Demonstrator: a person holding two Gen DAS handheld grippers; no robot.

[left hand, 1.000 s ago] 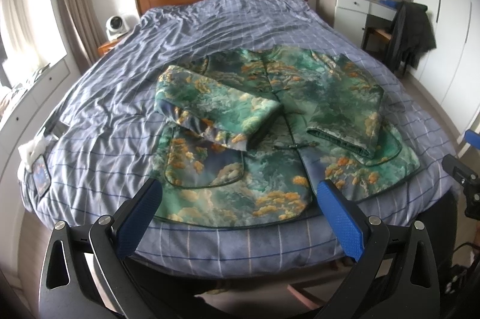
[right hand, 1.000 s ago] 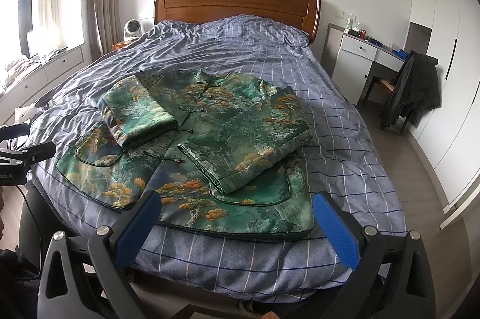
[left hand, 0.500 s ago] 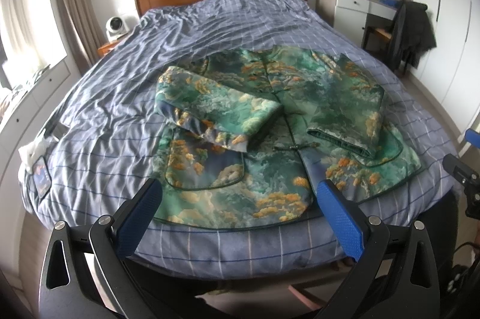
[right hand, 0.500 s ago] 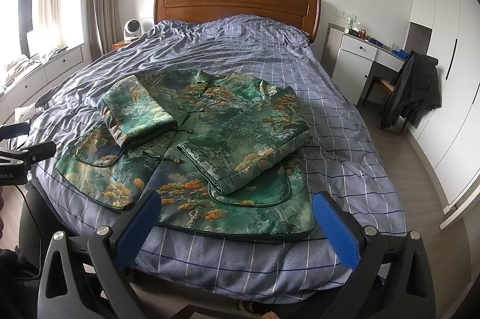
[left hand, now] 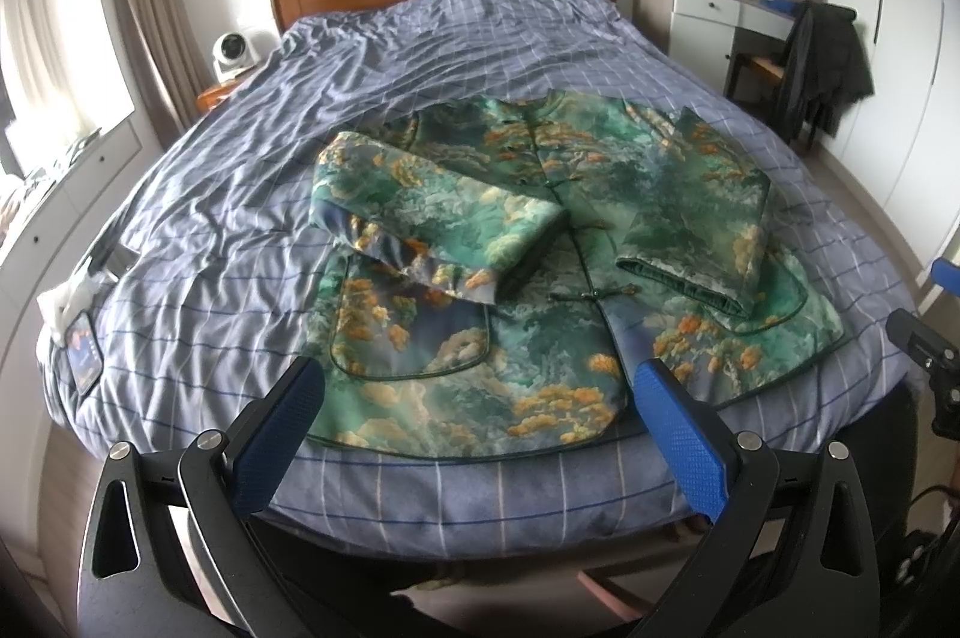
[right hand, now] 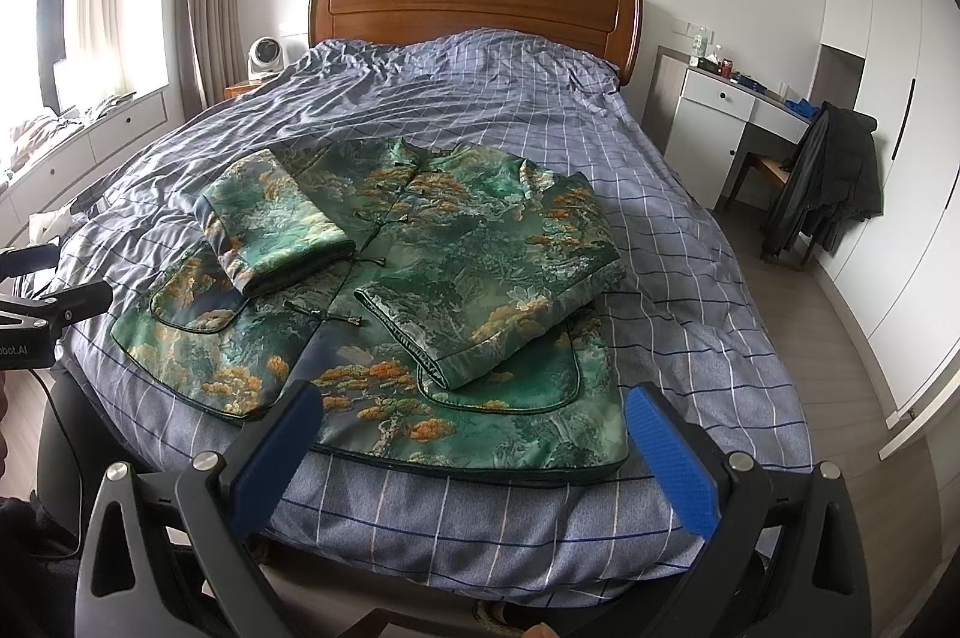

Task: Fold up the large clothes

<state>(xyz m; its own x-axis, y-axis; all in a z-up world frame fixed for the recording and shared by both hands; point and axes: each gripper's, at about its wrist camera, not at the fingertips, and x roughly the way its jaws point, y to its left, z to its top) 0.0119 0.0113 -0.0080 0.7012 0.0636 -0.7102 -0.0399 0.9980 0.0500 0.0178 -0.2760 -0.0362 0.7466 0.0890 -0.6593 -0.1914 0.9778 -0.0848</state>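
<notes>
We hold both grippers, left gripper and right gripper, jaws spread wide and empty, just short of the bed's foot; the green jacket lies there, sleeves folded in.

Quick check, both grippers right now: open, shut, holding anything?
Left gripper: open, holding nothing, hovering short of the green jacket hem.
Right gripper: open, holding nothing, also short of the hem.

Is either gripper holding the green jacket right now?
No, the left gripper and right gripper both hang open above the jacket's hem, gripping nothing.
</notes>
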